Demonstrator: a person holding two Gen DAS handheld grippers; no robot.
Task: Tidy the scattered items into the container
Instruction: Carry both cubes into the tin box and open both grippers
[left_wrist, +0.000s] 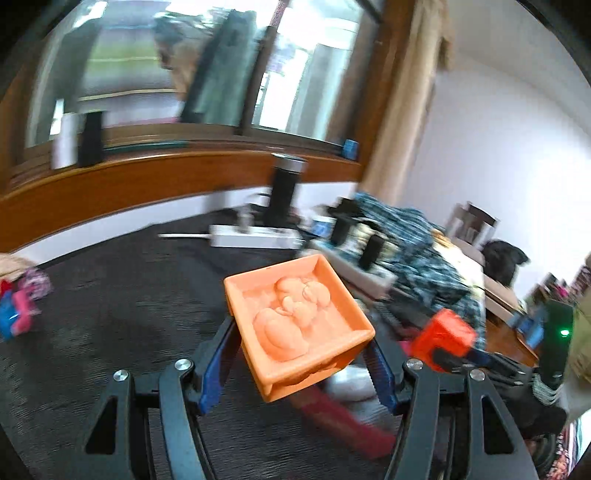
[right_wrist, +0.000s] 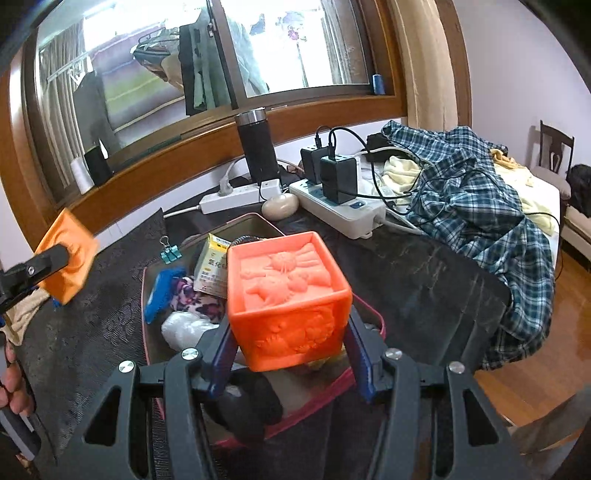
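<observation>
My left gripper (left_wrist: 301, 332) is shut on a pale orange embossed cube (left_wrist: 295, 317), tilted and blurred with motion; the same cube (right_wrist: 68, 258) shows at the far left of the right wrist view. My right gripper (right_wrist: 291, 325) is shut on a red-orange embossed cube (right_wrist: 288, 299), held just above the pink-rimmed container (right_wrist: 373, 325). The container holds a blue item (right_wrist: 160, 291), a small carton (right_wrist: 212, 271), patterned cloth (right_wrist: 197, 301), a white bag (right_wrist: 184, 326) and a dark object (right_wrist: 247, 402). In the left wrist view the red-orange cube (left_wrist: 443, 334) sits at right.
Two white power strips (right_wrist: 343, 210) with black chargers, a black flask (right_wrist: 256, 147) and a beige egg-shaped thing (right_wrist: 280, 206) stand behind the container. A plaid shirt (right_wrist: 472, 206) drapes over the table's right edge. A teal binder clip (right_wrist: 170, 253) and small colourful items (left_wrist: 22, 299) lie on the dark mat.
</observation>
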